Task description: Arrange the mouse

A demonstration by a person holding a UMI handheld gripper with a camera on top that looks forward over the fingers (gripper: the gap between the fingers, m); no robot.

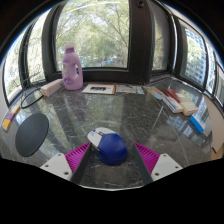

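Blue plastic catches the eye first: a rounded blue mouse sits on a dark, glossy table, right between the two fingers of our gripper, with a pale mouse-shaped thing touching its far left side. Our tongs stand wide, each pink pad apart from the mouse with a visible gap on either side, so nothing is held yet. We judge the mouse to be light, hard and smooth, a domed shell that could slip forward out of a squeeze; the sensible hold would be low on its two flanks, where the sides run closest to parallel, with modest pressure, since buttons and wheel on top are the delicate parts. Whether a cord trails from it we cannot tell. Around it, the middle of the table offers generous open room ahead and to both sides. Toward the left edge lies a dark oval mat, a likely resting place, though that is only our guess. At the far left corner stands a purple jug, well apart from us. Papers lie along the far edge under the window, and books crowd the right edge, so sliding rightward gives less clearance than sliding left. The shiny top may let the mouse skid if nudged before the pads close.
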